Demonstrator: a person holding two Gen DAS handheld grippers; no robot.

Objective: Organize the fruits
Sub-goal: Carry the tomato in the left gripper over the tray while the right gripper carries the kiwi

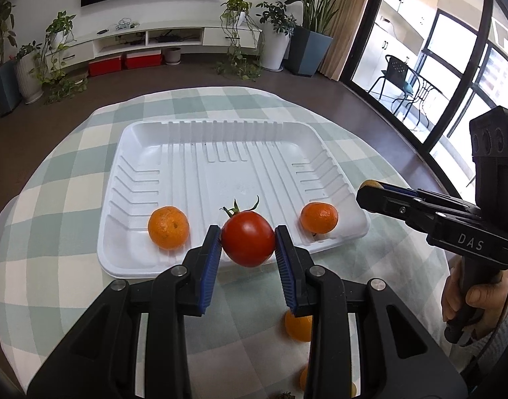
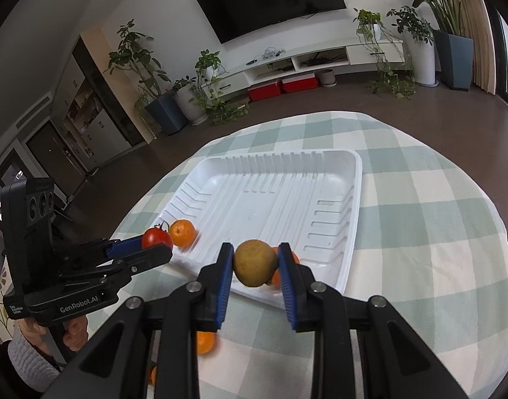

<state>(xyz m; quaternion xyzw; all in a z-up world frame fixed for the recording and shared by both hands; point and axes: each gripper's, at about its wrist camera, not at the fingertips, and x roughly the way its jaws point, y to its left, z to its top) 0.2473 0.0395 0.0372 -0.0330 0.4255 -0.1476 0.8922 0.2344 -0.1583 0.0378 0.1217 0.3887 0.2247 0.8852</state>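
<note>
The round red stemmed tomato (image 1: 248, 238) clamped in my left gripper (image 1: 248, 242) and the dull yellow-green round fruit (image 2: 255, 263) clamped in my right gripper (image 2: 255, 266) both hang at the near rim of the ribbed white foam tray (image 1: 220, 139), which lies straight ahead of both and already holds 2 oranges.

My right gripper (image 1: 367, 196) carries the white letters "DAS" on the side of its black body, as my left camera sees it. My left gripper (image 2: 155, 249) carries "GenRobot.AI" in white along the lower edge of its black body, as my right camera sees it. Beside that, at the rear corner of the same body, stands a small block of white print in three short lines, too small for me to read.
</note>
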